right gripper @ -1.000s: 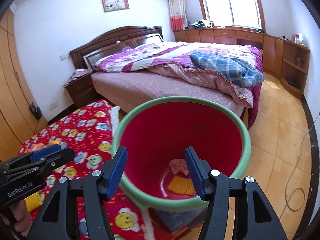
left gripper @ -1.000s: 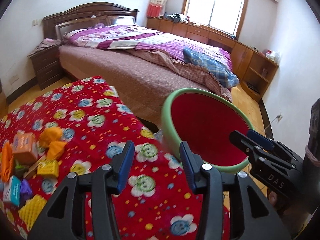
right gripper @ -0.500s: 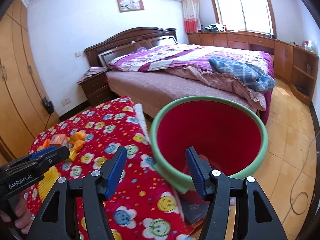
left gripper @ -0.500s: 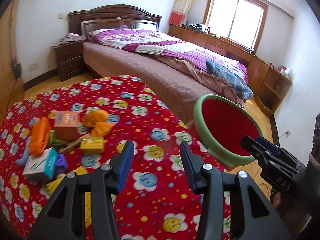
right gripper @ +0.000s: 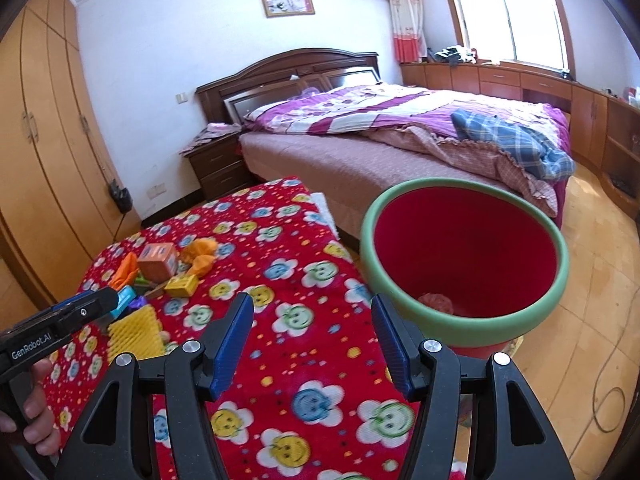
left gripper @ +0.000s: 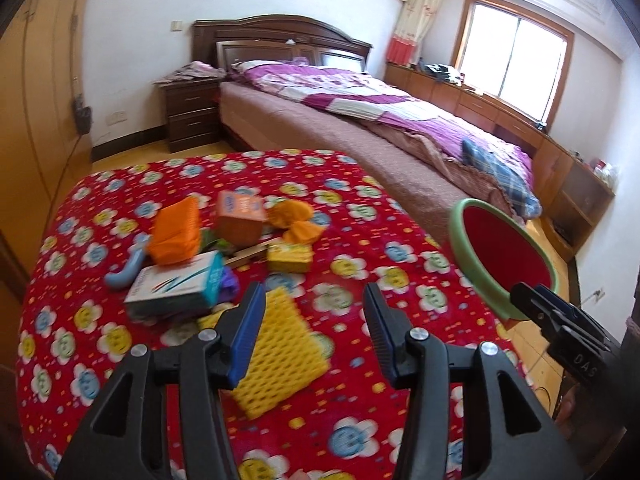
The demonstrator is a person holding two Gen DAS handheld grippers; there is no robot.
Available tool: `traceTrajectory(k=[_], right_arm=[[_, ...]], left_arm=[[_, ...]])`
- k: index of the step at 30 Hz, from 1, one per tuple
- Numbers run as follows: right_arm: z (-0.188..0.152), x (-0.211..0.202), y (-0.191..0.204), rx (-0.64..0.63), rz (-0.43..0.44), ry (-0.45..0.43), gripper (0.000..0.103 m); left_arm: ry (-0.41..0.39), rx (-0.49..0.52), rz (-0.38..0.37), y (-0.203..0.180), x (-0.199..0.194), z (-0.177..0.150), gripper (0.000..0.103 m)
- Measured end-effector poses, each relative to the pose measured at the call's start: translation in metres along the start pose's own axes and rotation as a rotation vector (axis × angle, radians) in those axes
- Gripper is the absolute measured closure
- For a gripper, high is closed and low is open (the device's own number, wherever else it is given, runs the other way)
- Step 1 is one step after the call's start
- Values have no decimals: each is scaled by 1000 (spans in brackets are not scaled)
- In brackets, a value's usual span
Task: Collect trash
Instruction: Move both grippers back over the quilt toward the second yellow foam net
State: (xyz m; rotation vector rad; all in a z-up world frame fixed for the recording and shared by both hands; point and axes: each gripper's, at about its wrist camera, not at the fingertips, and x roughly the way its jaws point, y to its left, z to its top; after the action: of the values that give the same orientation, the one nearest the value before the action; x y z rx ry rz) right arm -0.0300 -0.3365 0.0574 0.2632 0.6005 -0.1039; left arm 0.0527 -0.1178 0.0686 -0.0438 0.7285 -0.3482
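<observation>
A pile of trash lies on the red flowered tablecloth [left gripper: 352, 208]: a yellow foam net [left gripper: 280, 348], a white and teal box [left gripper: 176, 284], an orange box [left gripper: 240, 218], an orange bag [left gripper: 176, 230], orange wrappers [left gripper: 294, 220], a small yellow box [left gripper: 290, 258]. My left gripper [left gripper: 314, 336] is open and empty, just above the foam net. The red bin with green rim [right gripper: 464, 264] stands right of the table and holds a pink scrap [right gripper: 436, 302]. My right gripper [right gripper: 312, 346] is open and empty over the table's right edge, beside the bin.
A bed [right gripper: 380, 144] with a purple quilt stands behind the table. A nightstand [left gripper: 192, 112] is at the wall, wardrobes [right gripper: 44, 152] at the left. A cable [right gripper: 608, 400] lies on the wooden floor right of the bin.
Both grippers have swung left, away from the bin and towards the trash pile. The left gripper now hangs over the yellow foam net. Both stay open and empty.
</observation>
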Motion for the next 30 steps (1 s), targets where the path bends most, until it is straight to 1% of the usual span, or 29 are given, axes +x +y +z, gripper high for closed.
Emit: traceTrajectory(k=[4,12,16,22,26,30], right_arm=[[-7,3,6,-3,35,19,40],[-17,10,12,-19,39,50,40],[-21,14,11,-15,44,69,40],[-27,20,10,-9,53,93,40],[-29,24,7,-2,55,106,40],[-31,25,5,8,58,115,40]], left_arm=[[7,-19,58,17,1,-9,49],[91,-73,99,39,20,-31,49],[132,-101,100,42,33,-39,49],[185,-119,68,39,48,-49,49],[174,-110,96,36,52,-51,49],[171,-128,96,37,53,-51,50]])
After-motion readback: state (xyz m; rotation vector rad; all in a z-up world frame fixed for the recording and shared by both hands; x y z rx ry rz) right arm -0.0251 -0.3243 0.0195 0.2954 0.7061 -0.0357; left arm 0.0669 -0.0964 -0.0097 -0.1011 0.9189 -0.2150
